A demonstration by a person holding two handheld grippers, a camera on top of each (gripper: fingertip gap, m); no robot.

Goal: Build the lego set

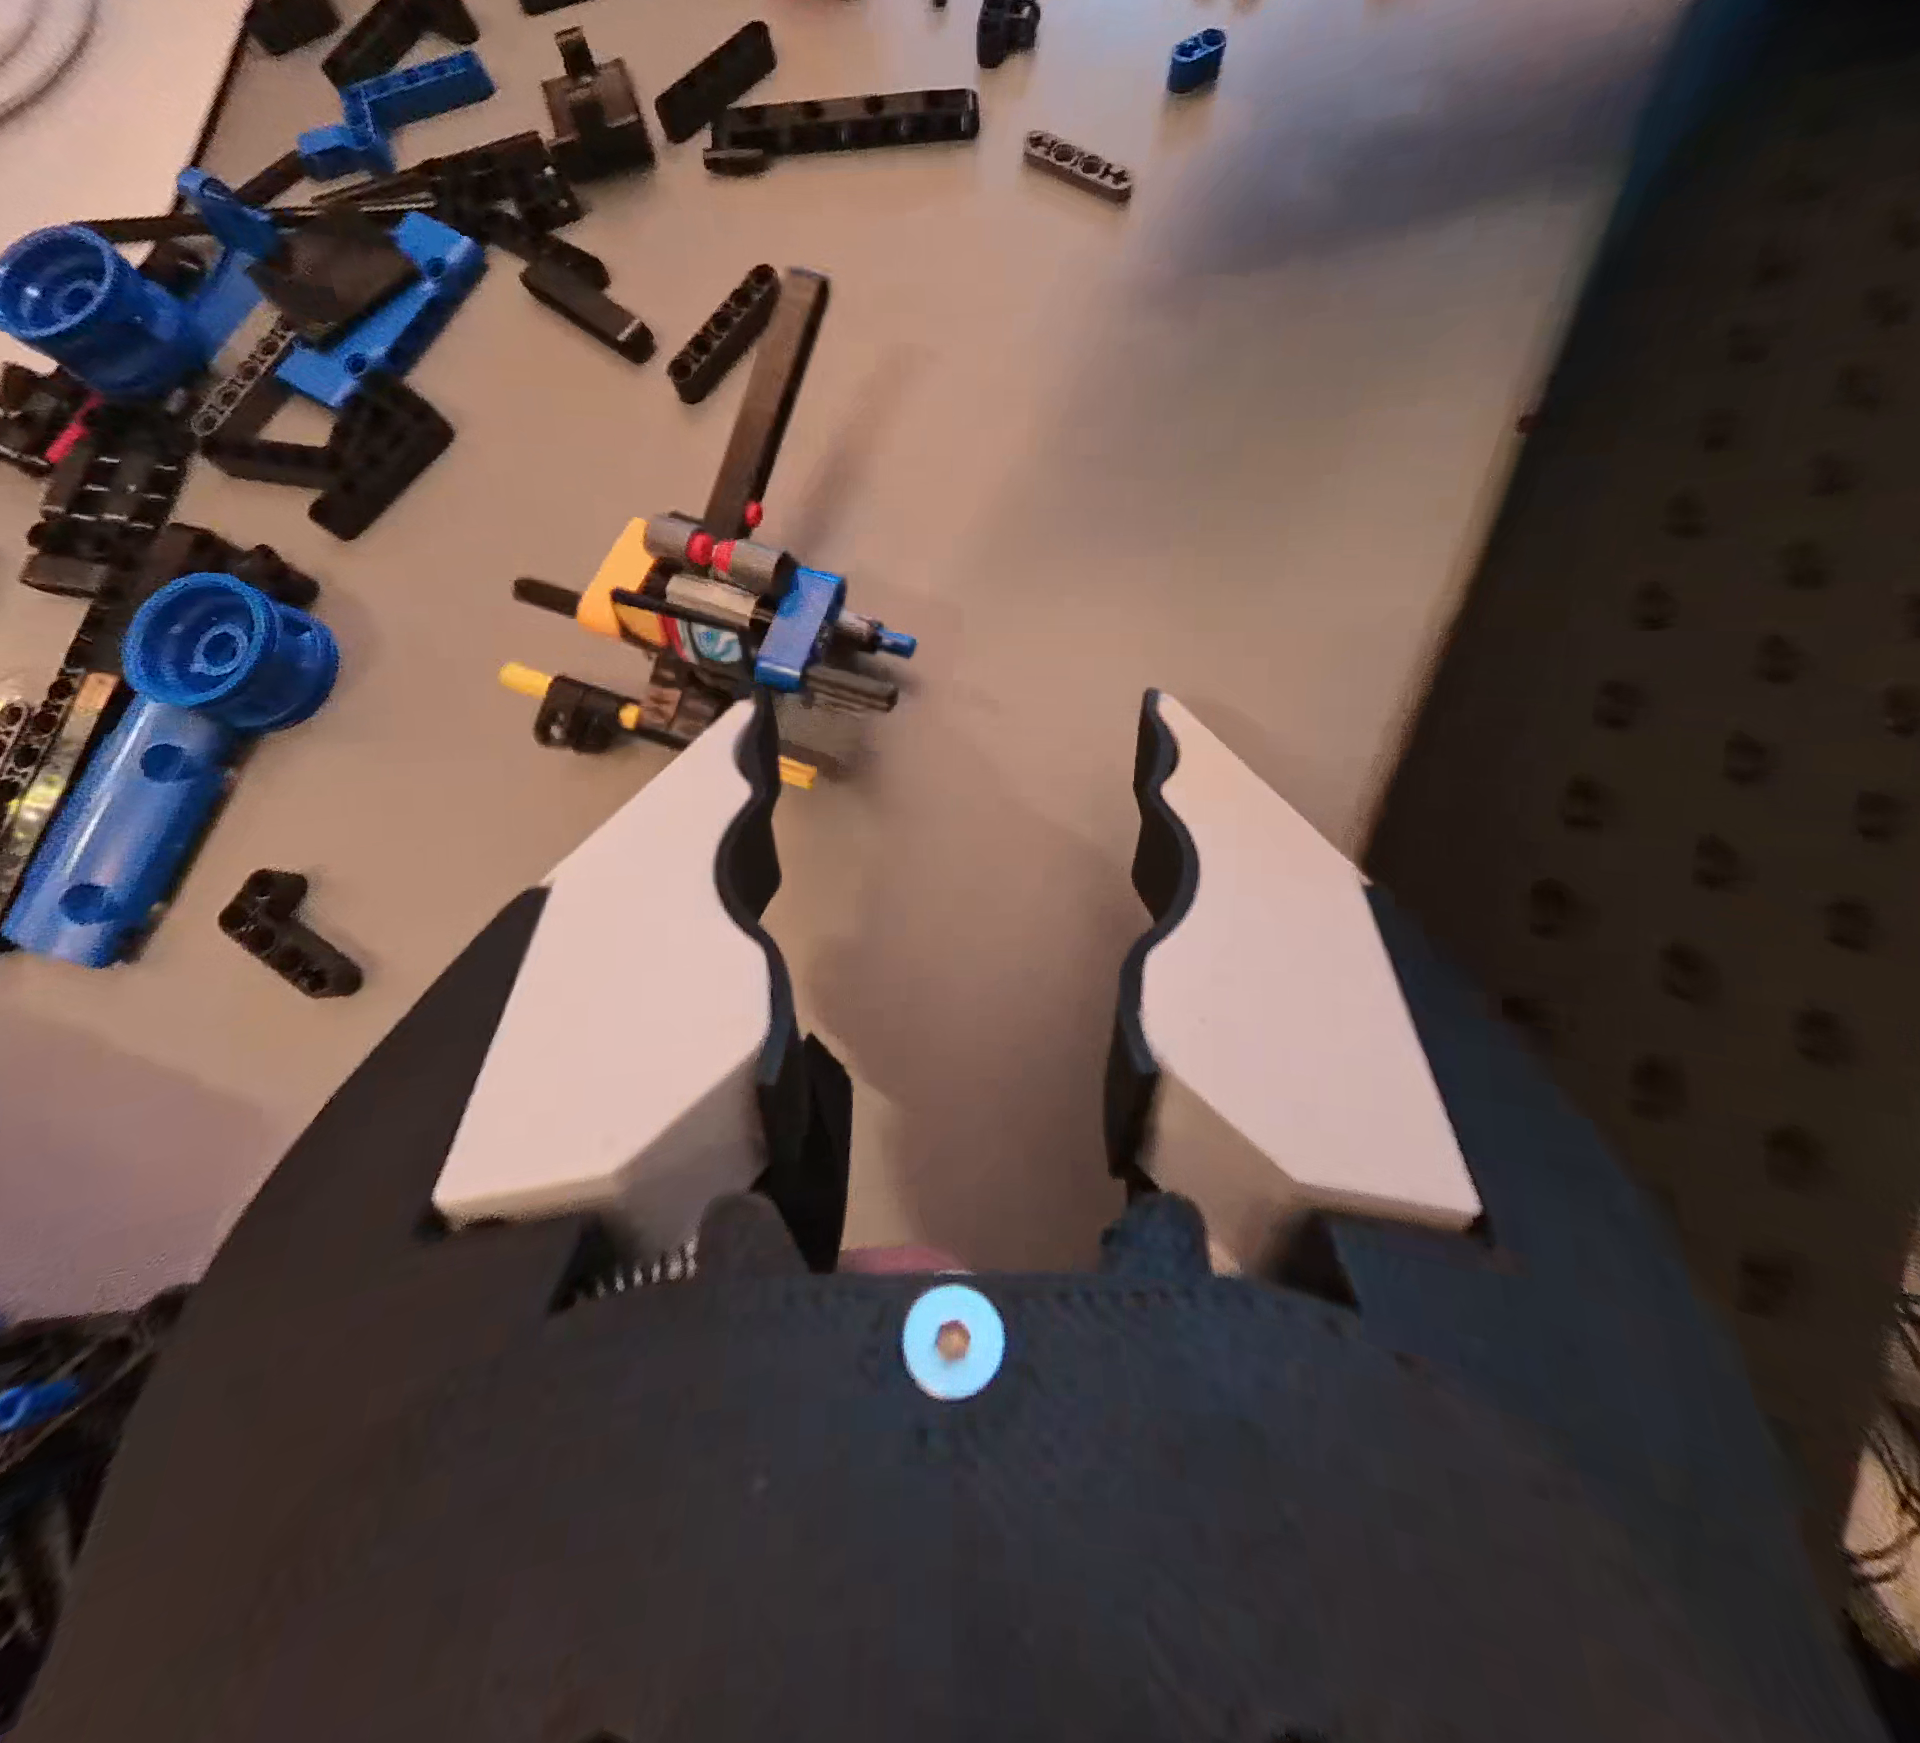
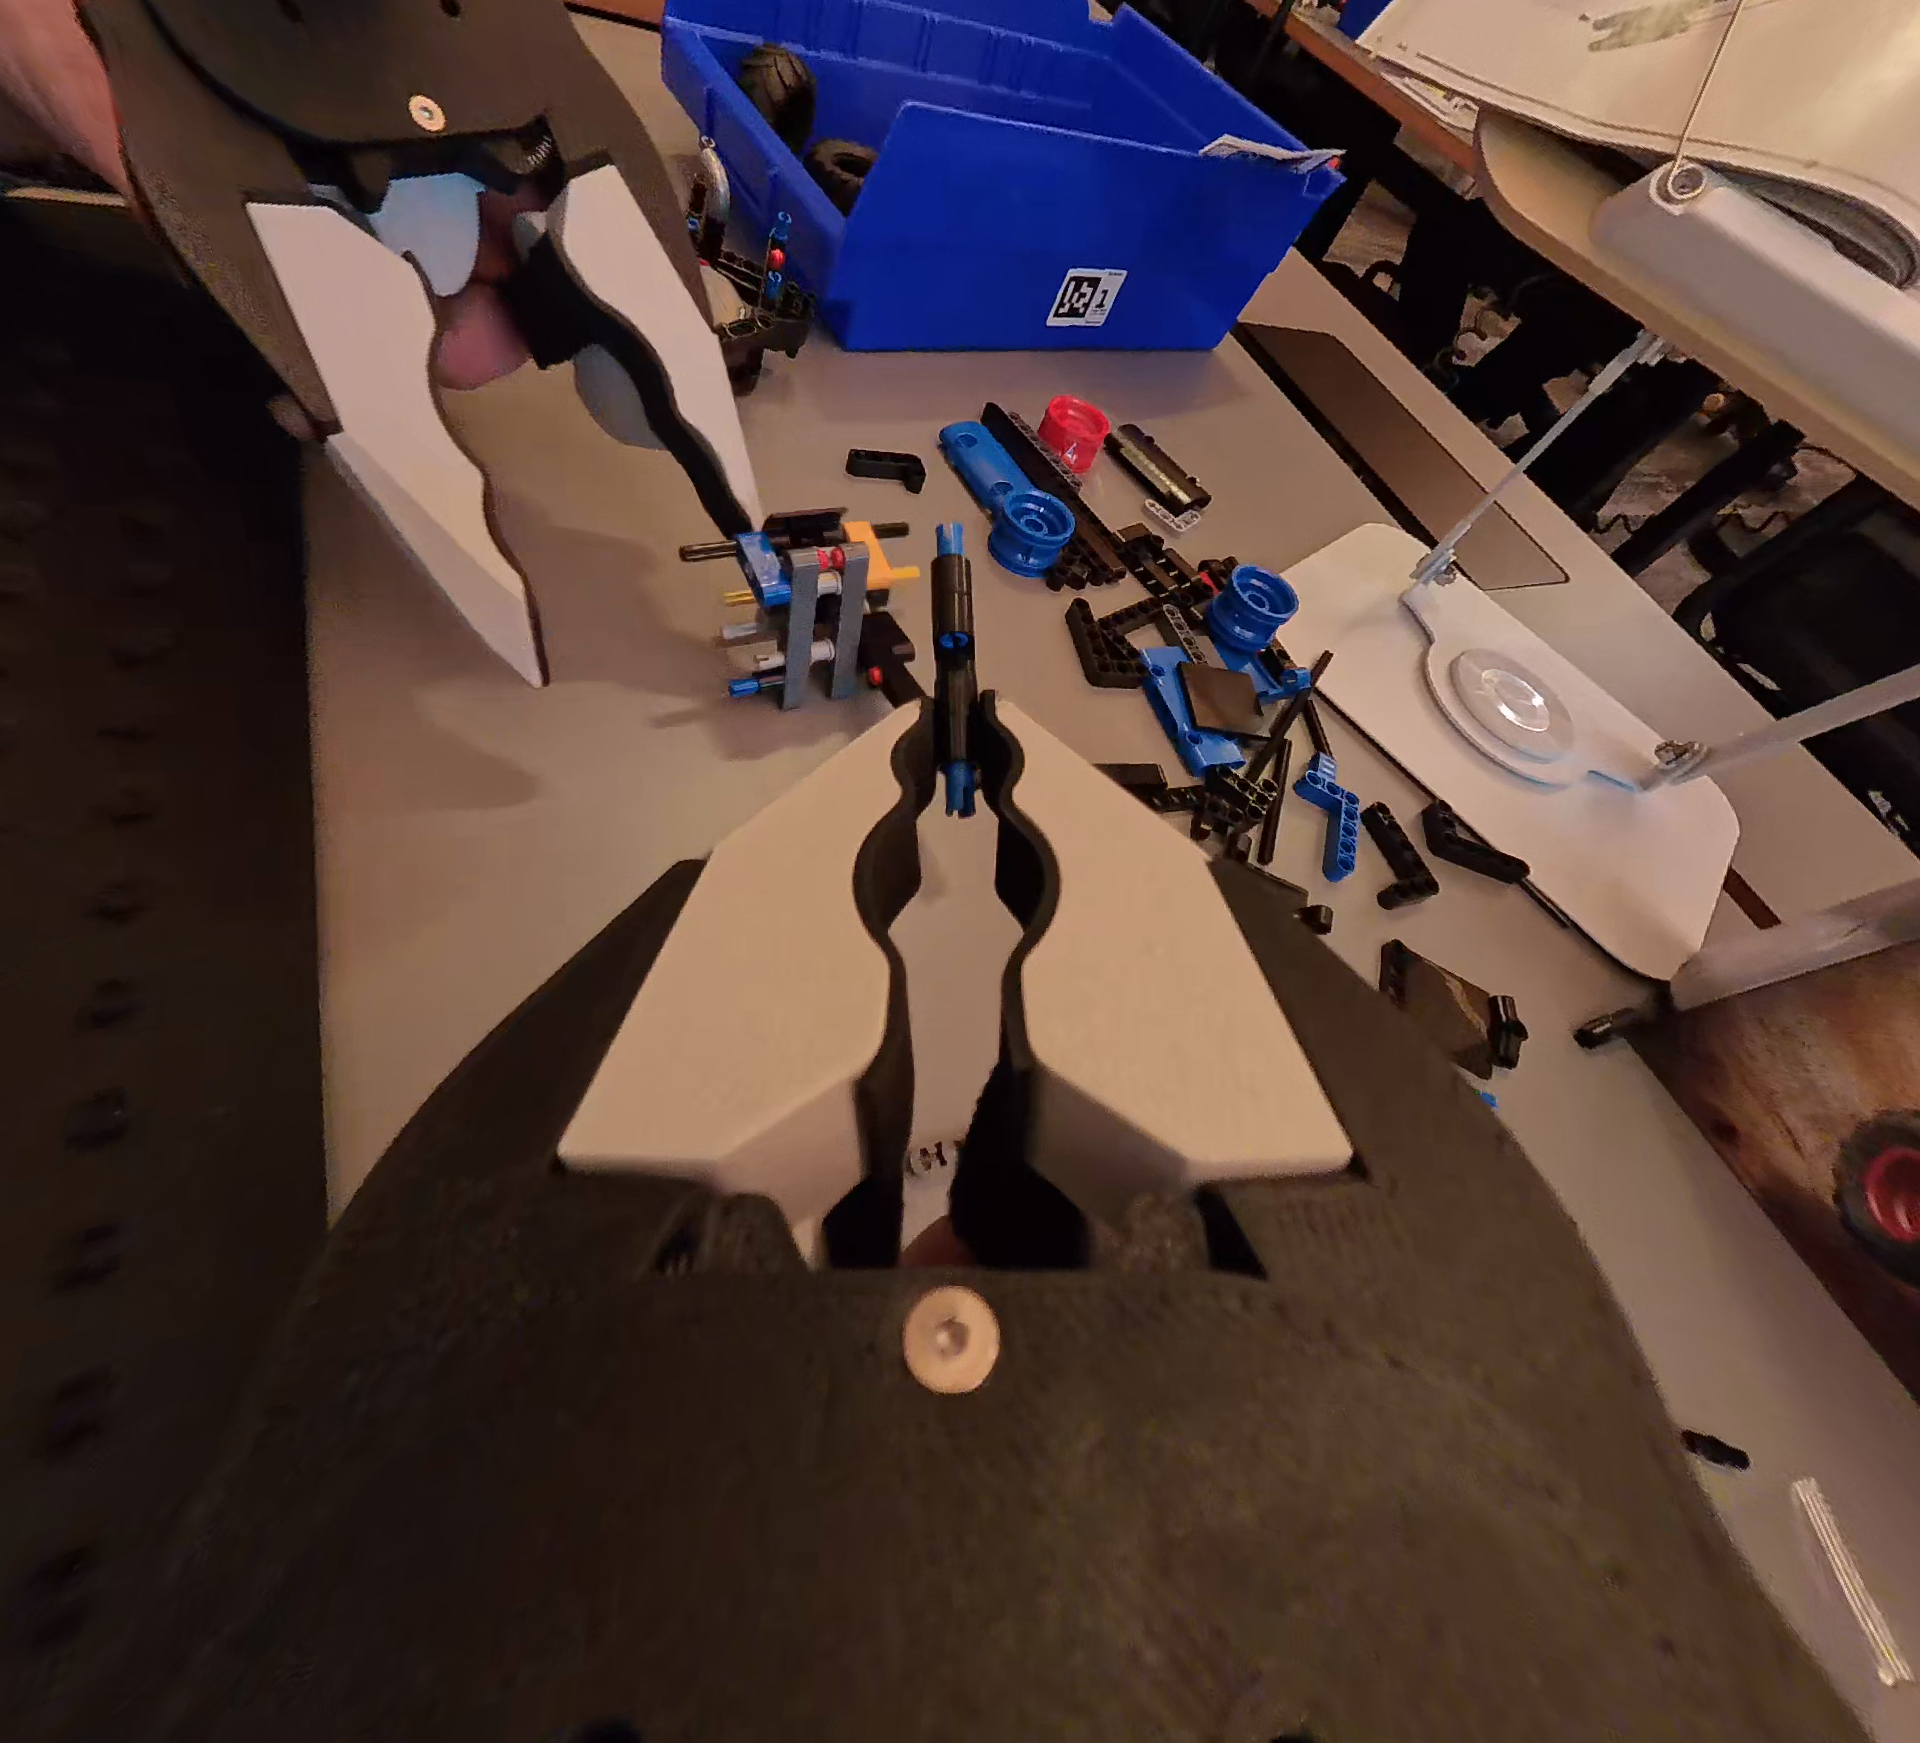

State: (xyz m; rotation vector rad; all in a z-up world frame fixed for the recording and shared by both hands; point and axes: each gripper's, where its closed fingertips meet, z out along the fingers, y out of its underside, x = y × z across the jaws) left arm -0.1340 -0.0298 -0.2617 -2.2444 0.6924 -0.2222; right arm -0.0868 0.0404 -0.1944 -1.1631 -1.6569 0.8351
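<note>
Lego sub-assembly (image 1: 727, 628), blue/orange/grey w/ black axles, sits on the grey table (image 1: 1091, 446) at centre of left wrist view, just beyond the left tongs (image 1: 956, 717), which are released, jaws wide apart w/ nothing between; one fingertip (image 1: 753, 737) is right by the build. Right tongs (image 2: 951, 737) are clenched on a thin black axle piece w/ blue pins (image 2: 951, 644), pointing up-frame near the build (image 2: 810, 613). Loose black and blue parts incl. blue wheel hubs (image 1: 223, 654) lie scattered at left of left view. Blue bin (image 2: 1039, 239) stands in upper centre of right view, black tyres inside
</note>
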